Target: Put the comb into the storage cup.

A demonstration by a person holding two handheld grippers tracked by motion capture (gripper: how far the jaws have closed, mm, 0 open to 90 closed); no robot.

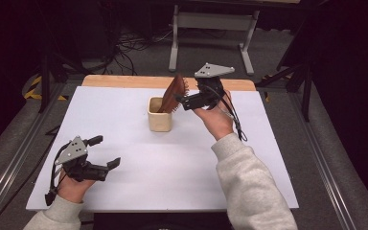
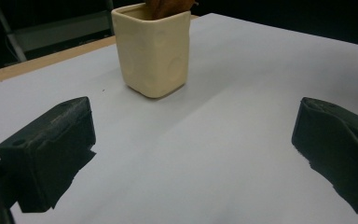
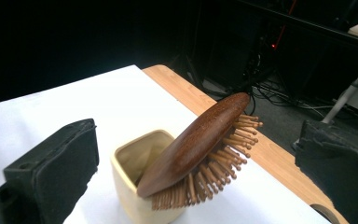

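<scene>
White table [image 1: 124, 115], hairbrush [image 1: 173, 93] in cup [image 1: 159, 116]

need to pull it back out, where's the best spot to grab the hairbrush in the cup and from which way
Probably the brush head: grip the hairbrush across the narrow edges of its wooden back, coming from above. Its handle end sits down inside the cup, and the bristles face down over the rim, so the smooth back is the free part. The open right gripper is closest.

Left gripper [image 1: 106, 152] low, jaws wide, right gripper [image 1: 184, 101] raised, jaws spread
</scene>
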